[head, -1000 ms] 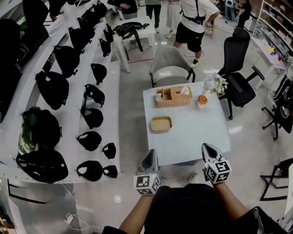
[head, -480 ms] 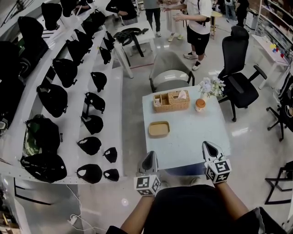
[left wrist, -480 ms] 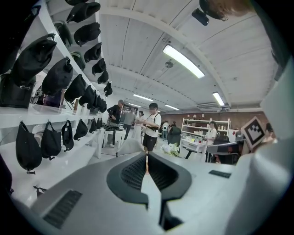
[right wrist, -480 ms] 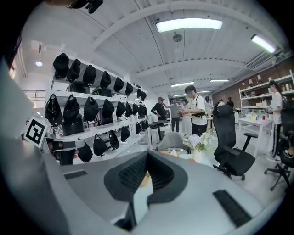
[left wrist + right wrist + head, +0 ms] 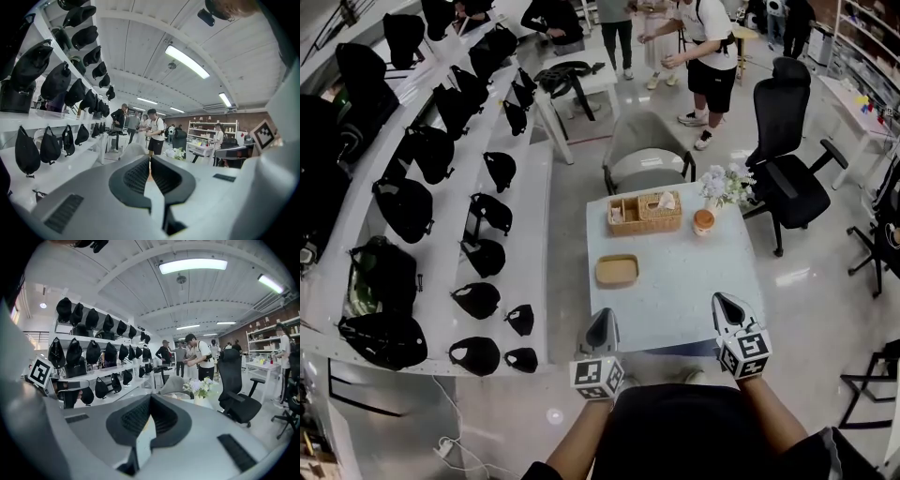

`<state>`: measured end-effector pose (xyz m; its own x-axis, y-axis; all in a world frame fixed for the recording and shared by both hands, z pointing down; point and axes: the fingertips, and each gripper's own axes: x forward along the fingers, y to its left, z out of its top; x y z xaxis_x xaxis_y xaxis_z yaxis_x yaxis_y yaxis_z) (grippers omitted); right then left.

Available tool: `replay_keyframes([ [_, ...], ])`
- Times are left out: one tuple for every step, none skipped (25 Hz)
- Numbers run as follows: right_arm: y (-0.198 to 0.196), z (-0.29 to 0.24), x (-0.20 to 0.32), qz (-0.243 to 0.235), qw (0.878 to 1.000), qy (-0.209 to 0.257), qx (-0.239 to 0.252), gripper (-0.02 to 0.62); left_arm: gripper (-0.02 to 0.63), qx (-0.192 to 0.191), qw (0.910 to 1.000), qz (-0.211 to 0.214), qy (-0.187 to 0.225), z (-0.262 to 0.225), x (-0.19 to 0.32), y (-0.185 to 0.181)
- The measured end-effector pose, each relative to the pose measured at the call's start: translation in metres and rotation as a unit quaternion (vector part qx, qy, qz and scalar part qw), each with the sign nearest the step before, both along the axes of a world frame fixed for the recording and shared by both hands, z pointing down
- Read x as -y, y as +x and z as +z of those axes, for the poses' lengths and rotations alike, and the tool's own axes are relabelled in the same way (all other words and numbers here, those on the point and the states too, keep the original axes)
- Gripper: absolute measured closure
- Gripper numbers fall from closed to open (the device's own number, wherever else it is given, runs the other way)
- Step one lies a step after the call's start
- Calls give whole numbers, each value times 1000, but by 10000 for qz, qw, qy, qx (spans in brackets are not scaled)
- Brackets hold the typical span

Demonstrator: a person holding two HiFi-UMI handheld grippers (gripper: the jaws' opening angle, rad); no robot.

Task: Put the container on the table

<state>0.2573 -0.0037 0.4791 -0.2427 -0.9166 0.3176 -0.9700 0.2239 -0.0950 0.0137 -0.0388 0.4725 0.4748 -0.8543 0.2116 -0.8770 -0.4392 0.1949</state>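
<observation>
A shallow tan container [image 5: 617, 271] lies on the white table [image 5: 694, 281], near its left side. Both grippers hang at the table's near edge, well short of the container. My left gripper [image 5: 604, 319] is shut with nothing in it; in the left gripper view its jaws [image 5: 150, 159] meet at the tips. My right gripper [image 5: 722, 302] is also shut and empty, with its jaws [image 5: 151, 398] closed together. The container cannot be made out in either gripper view.
On the table's far side stand a wicker basket [image 5: 643, 213], an orange cup [image 5: 704, 221] and flowers [image 5: 722, 185]. White shelves with several black bags [image 5: 478, 253] run along the left. Beyond the table are a grey chair [image 5: 645, 155], a black office chair [image 5: 783, 173] and people [image 5: 708, 47].
The person has stepped closer to the table; it and the container have slid left and lower in the head view. Both grippers stay shut and empty.
</observation>
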Motion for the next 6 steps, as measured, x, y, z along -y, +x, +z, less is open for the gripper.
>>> replay_keyframes([
  [3,1,0,-11,10000,-8,4,597,594,13,10000,-8,-1,1,0,3],
  [6,3,0,-26,10000,-18,10,597,594,24,10000,-24,-7,1,1,6],
  [9,4,1,-43,10000,-27,16,597,594,31,10000,-44,-18,2,2,9],
  [13,5,2,-60,10000,-34,20,597,594,33,10000,-65,-32,3,3,12],
  [17,6,3,-76,10000,-39,24,597,594,31,9999,-86,-50,3,4,15],
  [21,7,4,-91,9999,-44,27,597,594,27,9999,-107,-68,4,5,19],
])
